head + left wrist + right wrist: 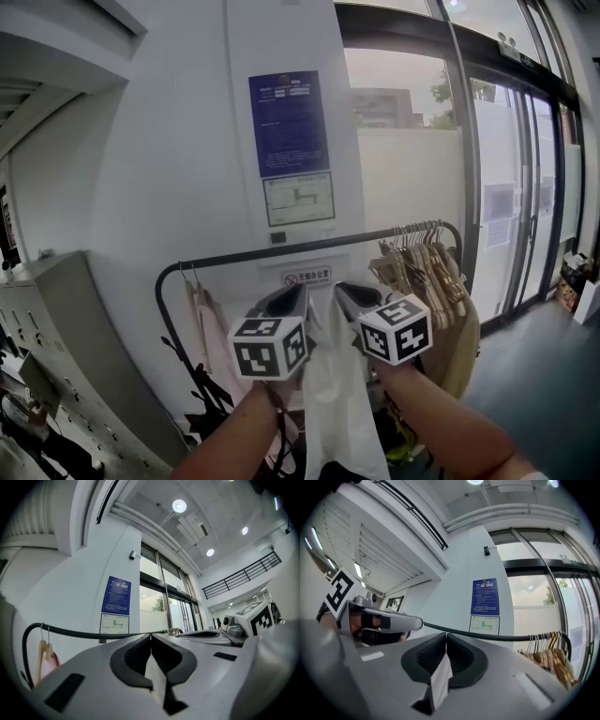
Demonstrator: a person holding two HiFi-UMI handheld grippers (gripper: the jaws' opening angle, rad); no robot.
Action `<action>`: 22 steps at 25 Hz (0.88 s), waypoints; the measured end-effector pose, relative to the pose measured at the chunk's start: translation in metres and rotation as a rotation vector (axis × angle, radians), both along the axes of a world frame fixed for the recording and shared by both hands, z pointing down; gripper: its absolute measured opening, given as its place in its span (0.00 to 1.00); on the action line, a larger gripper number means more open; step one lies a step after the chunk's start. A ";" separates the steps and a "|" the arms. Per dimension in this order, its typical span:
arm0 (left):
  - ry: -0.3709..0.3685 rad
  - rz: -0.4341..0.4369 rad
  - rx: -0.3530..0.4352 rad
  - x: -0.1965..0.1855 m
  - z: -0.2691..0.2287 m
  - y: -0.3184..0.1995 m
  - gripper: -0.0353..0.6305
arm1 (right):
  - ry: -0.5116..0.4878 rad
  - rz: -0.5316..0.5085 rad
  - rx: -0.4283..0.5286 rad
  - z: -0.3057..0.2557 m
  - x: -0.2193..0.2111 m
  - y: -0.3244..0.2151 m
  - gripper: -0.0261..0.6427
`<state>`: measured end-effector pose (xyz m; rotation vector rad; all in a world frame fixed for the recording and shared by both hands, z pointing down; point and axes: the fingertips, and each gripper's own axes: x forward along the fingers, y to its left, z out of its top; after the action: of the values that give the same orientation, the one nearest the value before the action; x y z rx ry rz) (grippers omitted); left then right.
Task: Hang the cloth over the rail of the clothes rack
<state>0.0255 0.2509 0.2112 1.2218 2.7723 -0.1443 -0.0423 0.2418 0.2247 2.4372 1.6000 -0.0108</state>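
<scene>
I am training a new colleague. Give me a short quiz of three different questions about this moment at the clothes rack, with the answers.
1. True or false: the white cloth already hangs over the rail.
2. The left tongs are: A, open and empty; B, shut on the cloth; C, shut on a hanger.
3. In the head view, the wooden hangers crowd which end of the rail?
Key: 1 false; 2 B; 3 the right end.
</scene>
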 end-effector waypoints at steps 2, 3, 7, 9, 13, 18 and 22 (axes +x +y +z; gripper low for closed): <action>0.001 -0.004 -0.025 0.002 -0.029 0.013 0.07 | -0.016 0.016 -0.027 -0.031 0.004 0.014 0.05; 0.001 -0.008 -0.038 0.002 -0.044 0.021 0.07 | -0.015 0.019 -0.039 -0.047 0.005 0.022 0.05; -0.027 -0.020 -0.063 0.002 -0.105 0.061 0.07 | -0.004 0.015 -0.081 -0.116 0.008 0.063 0.05; -0.029 -0.025 -0.080 -0.005 -0.135 0.087 0.07 | -0.003 0.009 -0.103 -0.148 0.005 0.089 0.05; -0.035 -0.073 -0.118 -0.019 -0.196 0.148 0.07 | -0.019 -0.007 -0.150 -0.206 -0.013 0.147 0.05; -0.052 -0.163 -0.182 -0.038 -0.270 0.232 0.07 | -0.028 -0.031 -0.202 -0.283 -0.045 0.230 0.05; -0.053 -0.233 -0.170 -0.041 -0.298 0.306 0.07 | -0.063 -0.022 -0.182 -0.306 -0.066 0.307 0.05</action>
<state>-0.0150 0.5564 -0.0863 1.4738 2.5061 -0.3535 -0.1088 0.5486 -0.0813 2.2936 1.4768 -0.0797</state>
